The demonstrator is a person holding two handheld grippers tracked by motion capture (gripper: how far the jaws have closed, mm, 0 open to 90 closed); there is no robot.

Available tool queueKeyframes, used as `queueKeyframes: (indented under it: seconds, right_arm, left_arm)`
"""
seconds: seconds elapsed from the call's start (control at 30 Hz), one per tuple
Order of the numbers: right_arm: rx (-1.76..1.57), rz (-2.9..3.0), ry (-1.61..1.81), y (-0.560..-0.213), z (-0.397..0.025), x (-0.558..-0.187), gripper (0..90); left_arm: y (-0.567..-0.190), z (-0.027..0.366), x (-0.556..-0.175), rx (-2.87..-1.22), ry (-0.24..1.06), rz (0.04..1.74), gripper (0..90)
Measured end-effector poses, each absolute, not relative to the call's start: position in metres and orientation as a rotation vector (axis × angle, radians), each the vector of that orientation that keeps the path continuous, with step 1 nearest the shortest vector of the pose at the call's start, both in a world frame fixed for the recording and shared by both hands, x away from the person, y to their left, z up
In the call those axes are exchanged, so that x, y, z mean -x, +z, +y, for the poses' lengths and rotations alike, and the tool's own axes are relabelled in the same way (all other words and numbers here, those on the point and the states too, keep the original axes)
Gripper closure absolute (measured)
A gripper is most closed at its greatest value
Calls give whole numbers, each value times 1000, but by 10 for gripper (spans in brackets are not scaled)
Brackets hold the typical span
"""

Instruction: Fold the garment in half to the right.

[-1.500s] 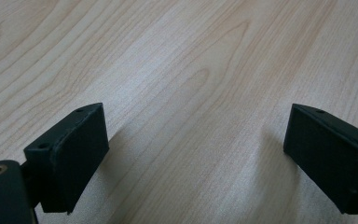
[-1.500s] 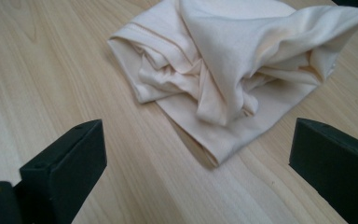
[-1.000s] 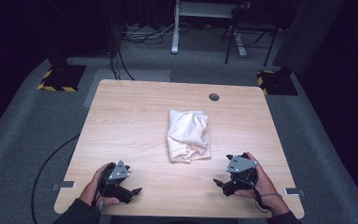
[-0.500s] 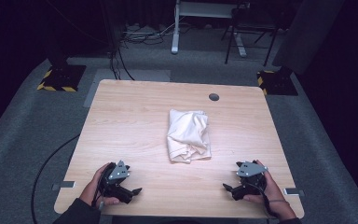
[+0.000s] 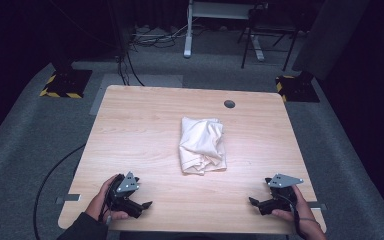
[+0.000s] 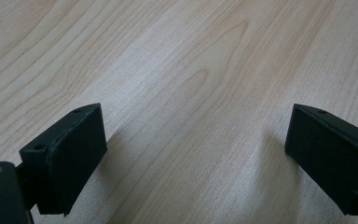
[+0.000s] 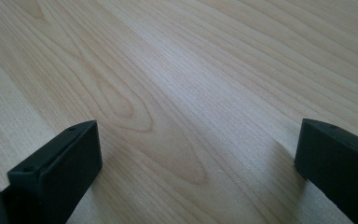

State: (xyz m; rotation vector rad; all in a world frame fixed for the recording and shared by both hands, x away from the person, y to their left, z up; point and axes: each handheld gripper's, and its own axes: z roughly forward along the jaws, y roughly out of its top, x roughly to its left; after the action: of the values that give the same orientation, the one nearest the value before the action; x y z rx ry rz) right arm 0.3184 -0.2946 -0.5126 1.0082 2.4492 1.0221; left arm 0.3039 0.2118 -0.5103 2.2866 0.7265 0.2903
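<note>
— Surroundings, item one?
— Grey carpeted floor point(image 5: 25, 145) in a dark room, carrying a rectangular light-wood table point(image 5: 130, 130) with a round dark cable hole point(image 5: 229, 104) near its far edge.

— Contents of the table?
— One crumpled cream-white cloth point(image 5: 202, 146), lying roughly at the middle, bunched into a loose oblong, well apart from both grippers. Nothing lies between it and either gripper but bare wood.

— Grippers?
— Left gripper point(image 5: 141, 205), black with a grey three-cornered plate on top, held in the person's left hand point(image 5: 106, 199) at the near left corner of the table. Its own view point(image 6: 196, 154) shows both black jaws wide apart over bare wood grain, nothing between them. Right gripper point(image 5: 256, 203), same make, held in the right hand point(image 5: 292, 212) at the near right corner; its own view point(image 7: 198, 163) likewise shows the jaws spread wide over bare wood, holding nothing.

— Items beyond the table?
— Two black-and-yellow striped base blocks, one at far left point(image 5: 60, 85), one at far right point(image 5: 296, 86); a white metal stand leg point(image 5: 187, 37) with loose cables point(image 5: 150, 36) on the floor; a dark cable point(image 5: 55, 170) curving along the floor left of the table.
</note>
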Motion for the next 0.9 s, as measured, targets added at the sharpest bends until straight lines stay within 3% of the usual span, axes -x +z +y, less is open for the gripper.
queueKeyframes:
  seconds: [0.9]
  right_arm:
    - [-1026, 2438, 1018, -513, -292, -319, 1]
  left_arm:
    - [-510, 212, -304, -2287, 291, 727, 52]
